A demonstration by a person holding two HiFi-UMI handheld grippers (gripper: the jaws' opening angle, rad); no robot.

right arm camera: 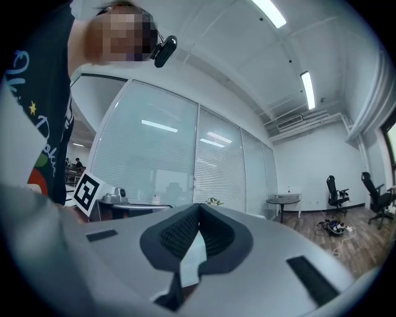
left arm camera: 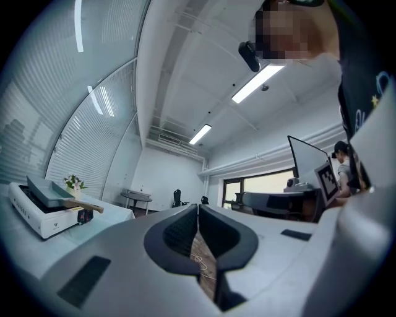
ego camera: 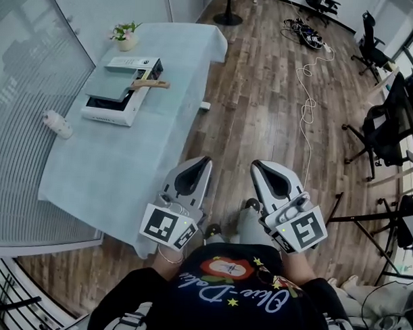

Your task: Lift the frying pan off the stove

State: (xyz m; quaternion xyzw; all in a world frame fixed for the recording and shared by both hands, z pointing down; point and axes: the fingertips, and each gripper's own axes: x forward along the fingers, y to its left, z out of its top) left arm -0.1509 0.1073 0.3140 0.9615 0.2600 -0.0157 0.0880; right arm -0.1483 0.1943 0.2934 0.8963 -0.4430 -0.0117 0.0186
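A square grey-green frying pan (ego camera: pixel 116 84) with a wooden handle (ego camera: pixel 152 84) sits on a white single-burner stove (ego camera: pixel 111 111) at the far end of the table. In the left gripper view, the pan (left arm camera: pixel 48 189) and stove (left arm camera: pixel 32 214) show far off at the left. My left gripper (ego camera: pixel 205 160) hangs close to my body over the table's near corner, its jaws shut with nothing between them (left arm camera: pixel 198 208). My right gripper (ego camera: pixel 255 165) is beside it over the floor, likewise shut and empty (right arm camera: pixel 199 208). Both are well short of the stove.
The table (ego camera: pixel 125 182) has a light blue cloth. On it are a small potted plant (ego camera: pixel 124 37), a flat grey box (ego camera: pixel 133 62) behind the stove and a white bottle (ego camera: pixel 57 124) lying at the left edge. A glass wall runs along the left. Office chairs (ego camera: pixel 383 130) and a cable (ego camera: pixel 307 97) are on the wood floor at the right.
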